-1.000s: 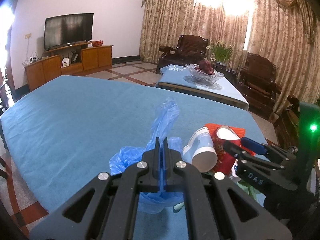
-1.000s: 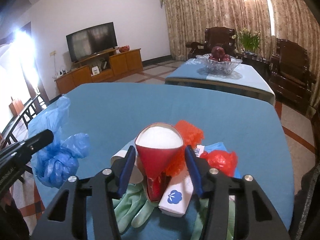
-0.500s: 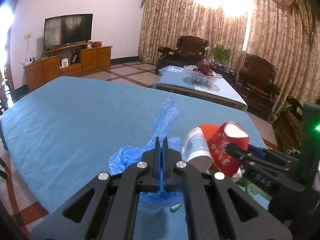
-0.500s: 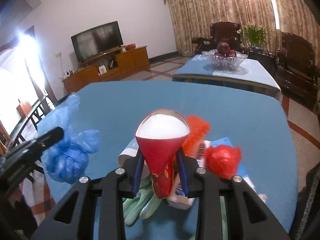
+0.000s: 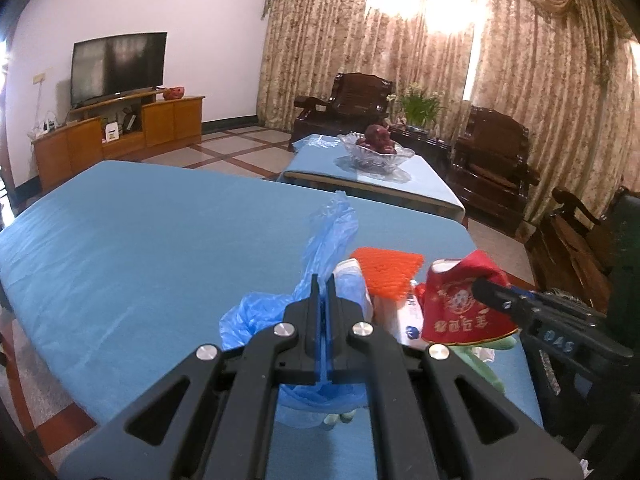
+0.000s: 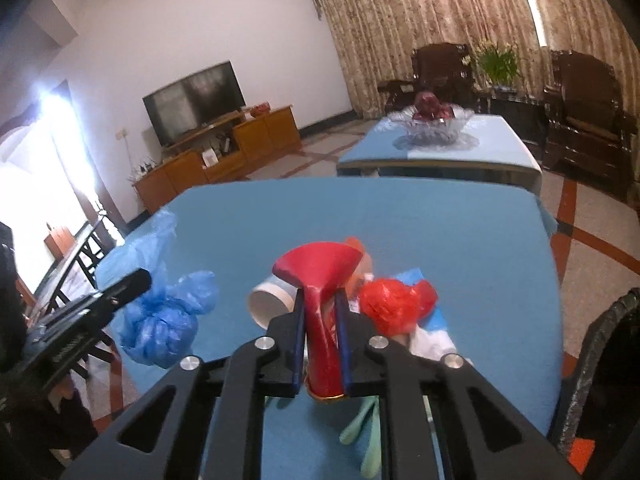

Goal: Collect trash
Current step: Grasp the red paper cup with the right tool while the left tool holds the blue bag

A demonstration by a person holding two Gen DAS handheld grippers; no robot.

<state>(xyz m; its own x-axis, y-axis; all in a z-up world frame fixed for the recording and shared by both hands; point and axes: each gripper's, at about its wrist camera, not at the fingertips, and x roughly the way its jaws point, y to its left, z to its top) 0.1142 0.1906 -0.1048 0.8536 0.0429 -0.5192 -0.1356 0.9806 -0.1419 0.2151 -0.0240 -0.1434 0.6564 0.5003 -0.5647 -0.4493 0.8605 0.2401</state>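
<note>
My left gripper (image 5: 323,280) is shut on a blue plastic bag (image 5: 328,232), which hangs crumpled over the table's near edge; the bag also shows in the right wrist view (image 6: 160,312). My right gripper (image 6: 320,298) is shut on a red paper cup (image 6: 320,276), squashed flat between the jaws and lifted off the pile; the cup also shows in the left wrist view (image 5: 464,304). On the blue table (image 6: 400,216) lie a white and blue paper cup (image 6: 268,300), an orange mesh piece (image 5: 384,276), a red crumpled wrapper (image 6: 392,304) and a pale green glove (image 6: 368,440).
A second low table with a glass fruit bowl (image 5: 374,152) stands beyond. Dark wooden armchairs (image 5: 492,152) stand at the back right. A TV (image 5: 118,66) sits on a wooden cabinet at the left. A dark mesh bin rim (image 6: 600,380) is at the right edge.
My right gripper closed on the red cup, crushed it and lifted it from the pile. My left gripper has kept hold of the blue bag.
</note>
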